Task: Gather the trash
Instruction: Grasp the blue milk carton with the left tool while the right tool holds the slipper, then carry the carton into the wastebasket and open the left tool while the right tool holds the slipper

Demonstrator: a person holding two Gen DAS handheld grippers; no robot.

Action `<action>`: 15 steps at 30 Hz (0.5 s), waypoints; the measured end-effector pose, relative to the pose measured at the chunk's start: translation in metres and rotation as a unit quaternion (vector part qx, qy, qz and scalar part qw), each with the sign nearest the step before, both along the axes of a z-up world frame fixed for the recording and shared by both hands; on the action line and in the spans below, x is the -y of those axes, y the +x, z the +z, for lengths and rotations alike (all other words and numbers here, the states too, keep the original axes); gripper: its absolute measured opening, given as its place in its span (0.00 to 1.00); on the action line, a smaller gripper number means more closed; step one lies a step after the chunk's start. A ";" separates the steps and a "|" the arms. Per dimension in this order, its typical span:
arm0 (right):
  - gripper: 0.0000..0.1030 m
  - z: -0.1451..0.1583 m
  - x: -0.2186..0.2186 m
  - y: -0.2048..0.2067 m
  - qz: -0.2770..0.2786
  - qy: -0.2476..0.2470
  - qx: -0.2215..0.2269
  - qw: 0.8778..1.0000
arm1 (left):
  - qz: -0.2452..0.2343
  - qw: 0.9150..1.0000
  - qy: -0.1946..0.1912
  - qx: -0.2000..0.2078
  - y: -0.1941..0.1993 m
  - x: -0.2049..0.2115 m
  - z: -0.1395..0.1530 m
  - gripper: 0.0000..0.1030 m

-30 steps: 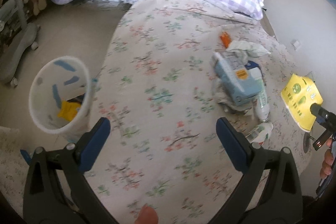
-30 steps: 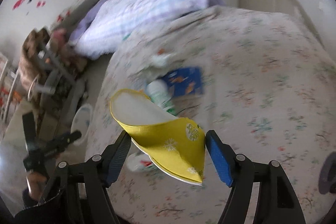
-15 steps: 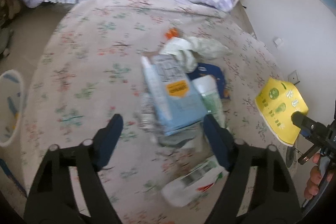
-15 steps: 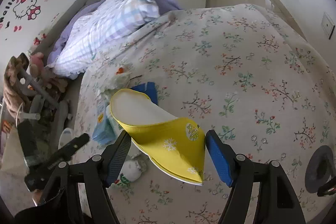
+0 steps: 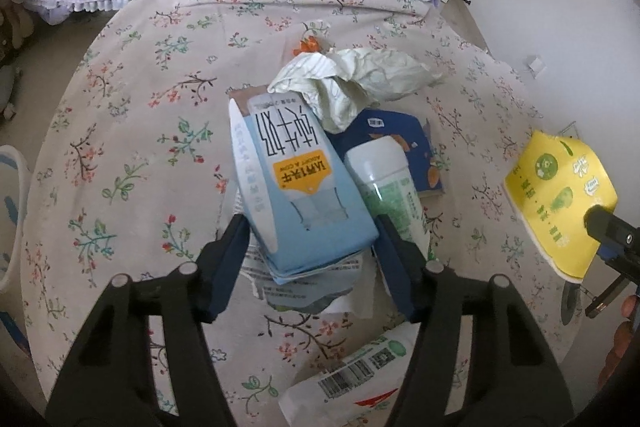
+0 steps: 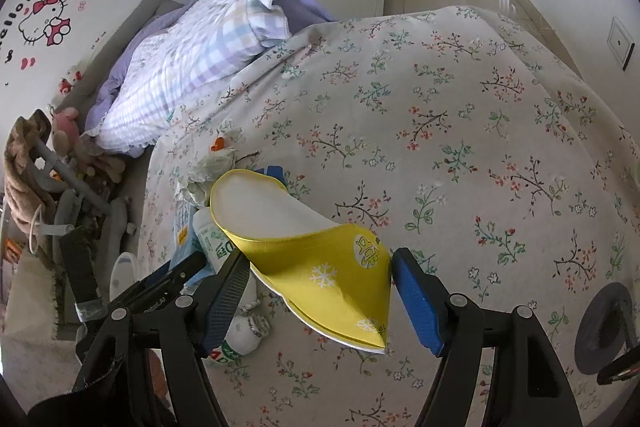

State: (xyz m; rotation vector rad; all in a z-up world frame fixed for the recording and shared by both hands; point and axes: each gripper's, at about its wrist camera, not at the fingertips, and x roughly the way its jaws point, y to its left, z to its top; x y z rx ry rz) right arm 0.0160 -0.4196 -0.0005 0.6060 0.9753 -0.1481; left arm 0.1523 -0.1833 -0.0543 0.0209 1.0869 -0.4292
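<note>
- Floral bedsheet [image 5: 132, 115] is carrying the trash pile at mid-bed; a white bin [image 5: 10, 211] is showing at the far left edge.
- Left claw [image 5: 312, 247] is standing wide open, straddling the near end of the blue milk carton [image 5: 296, 187] and gripping nothing.
- Carton is judged light, crushable; take hold across its narrow sides.
- Green-labelled bottle [image 5: 388, 187] and crumpled paper [image 5: 352, 83] are lying beside it.
- Right claw [image 6: 316, 279] is pinching a folded yellow paper cup [image 6: 320, 255], stiff but thin.

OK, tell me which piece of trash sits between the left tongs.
The light-blue milk carton, lying flat, its end between the open left tongs; the green-labelled bottle lies beside it, outside them.
</note>
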 end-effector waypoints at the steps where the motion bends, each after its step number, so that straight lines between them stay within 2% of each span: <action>1: 0.72 0.000 -0.001 0.000 0.000 0.000 0.000 1.000 | -0.001 1.000 0.001 0.003 -0.001 -0.001 0.001 0.62; 8: 0.72 0.003 -0.008 0.000 0.002 0.001 0.001 1.000 | -0.007 1.000 -0.004 0.014 -0.007 -0.017 0.014 0.62; 15: 0.72 0.012 -0.027 0.002 0.007 0.006 0.013 1.000 | 0.008 0.999 -0.019 0.030 -0.014 -0.048 0.032 0.61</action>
